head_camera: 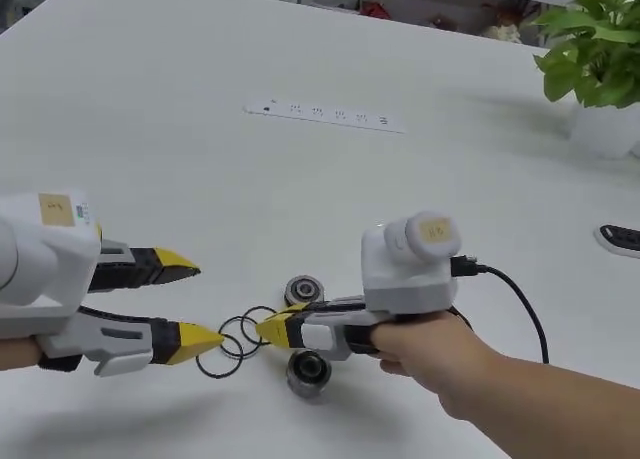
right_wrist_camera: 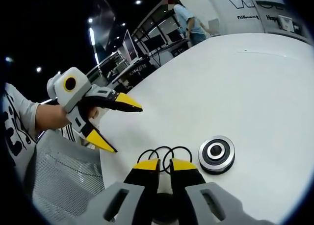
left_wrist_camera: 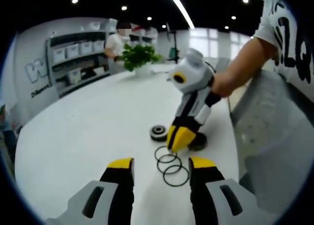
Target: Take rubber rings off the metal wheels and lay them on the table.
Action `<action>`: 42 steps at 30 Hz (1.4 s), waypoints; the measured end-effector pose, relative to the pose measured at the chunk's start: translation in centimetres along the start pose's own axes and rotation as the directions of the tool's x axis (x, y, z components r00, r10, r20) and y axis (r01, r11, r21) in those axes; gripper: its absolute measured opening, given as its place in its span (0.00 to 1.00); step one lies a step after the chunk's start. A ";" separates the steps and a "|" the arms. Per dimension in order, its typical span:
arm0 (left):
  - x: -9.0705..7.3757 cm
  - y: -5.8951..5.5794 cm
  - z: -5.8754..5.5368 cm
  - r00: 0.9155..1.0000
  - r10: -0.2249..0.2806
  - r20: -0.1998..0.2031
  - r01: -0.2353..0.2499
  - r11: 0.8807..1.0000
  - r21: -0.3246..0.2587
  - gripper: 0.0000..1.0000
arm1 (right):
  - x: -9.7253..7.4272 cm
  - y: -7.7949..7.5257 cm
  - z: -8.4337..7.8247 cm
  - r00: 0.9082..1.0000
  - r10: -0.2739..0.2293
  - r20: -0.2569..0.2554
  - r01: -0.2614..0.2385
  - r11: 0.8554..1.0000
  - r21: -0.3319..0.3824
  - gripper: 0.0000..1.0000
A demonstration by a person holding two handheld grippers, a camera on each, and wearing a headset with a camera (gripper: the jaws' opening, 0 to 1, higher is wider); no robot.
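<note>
Three thin black rubber rings (head_camera: 238, 341) lie flat and overlapping on the white table (head_camera: 300, 199); they also show as rings (left_wrist_camera: 170, 167) and rings (right_wrist_camera: 166, 153). One metal wheel (head_camera: 303, 289) sits just behind them, a second wheel (head_camera: 308, 371) lies under the right gripper's body. My left gripper (head_camera: 203, 304) hovers left of the rings, jaws wide apart and empty, seen as the left gripper (left_wrist_camera: 162, 163). My right gripper (head_camera: 262, 328) points left with its yellow tips together at the edge of the nearest ring; whether it pinches it is unclear.
A white power strip (head_camera: 323, 115) lies farther back on the table. A potted plant (head_camera: 600, 59) stands at the back right, a dark object (head_camera: 622, 239) at the right edge. The right gripper's black cable (head_camera: 520, 299) trails right. Mesh chair (right_wrist_camera: 64, 186) by the table.
</note>
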State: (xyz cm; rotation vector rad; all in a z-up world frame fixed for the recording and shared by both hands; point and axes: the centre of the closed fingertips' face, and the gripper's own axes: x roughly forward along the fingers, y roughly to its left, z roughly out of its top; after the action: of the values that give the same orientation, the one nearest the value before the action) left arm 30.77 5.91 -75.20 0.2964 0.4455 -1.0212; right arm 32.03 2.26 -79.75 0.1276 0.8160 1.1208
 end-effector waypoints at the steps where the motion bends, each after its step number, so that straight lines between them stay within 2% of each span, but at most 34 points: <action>1: 0.0 0.0 0.0 1.000 0.000 0.000 0.000 1.000 0.000 0.45 | -0.1 0.0 0.1 1.000 -0.001 0.003 0.001 1.000 0.000 0.05; 20: 0.3 0.4 1.3 1.000 -0.006 0.003 0.006 1.000 0.008 0.45 | -1.7 -0.4 1.9 0.998 -0.018 0.053 0.020 0.999 -0.030 0.11; 33: 1.0 1.3 2.1 1.000 -0.008 0.011 0.008 1.000 0.006 0.45 | -3.2 -2.0 2.8 0.995 -0.061 0.083 0.066 0.996 -0.053 0.15; 42: 1.6 1.8 2.2 1.000 -0.009 0.005 0.009 1.000 0.006 0.45 | -4.0 -3.4 2.9 0.991 -0.093 0.092 0.101 0.991 -0.083 0.18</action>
State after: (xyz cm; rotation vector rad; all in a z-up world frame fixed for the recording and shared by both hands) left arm 33.51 4.62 -74.05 0.2973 0.4397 -1.0317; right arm 35.69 -1.79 -77.19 0.0630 0.6871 1.0497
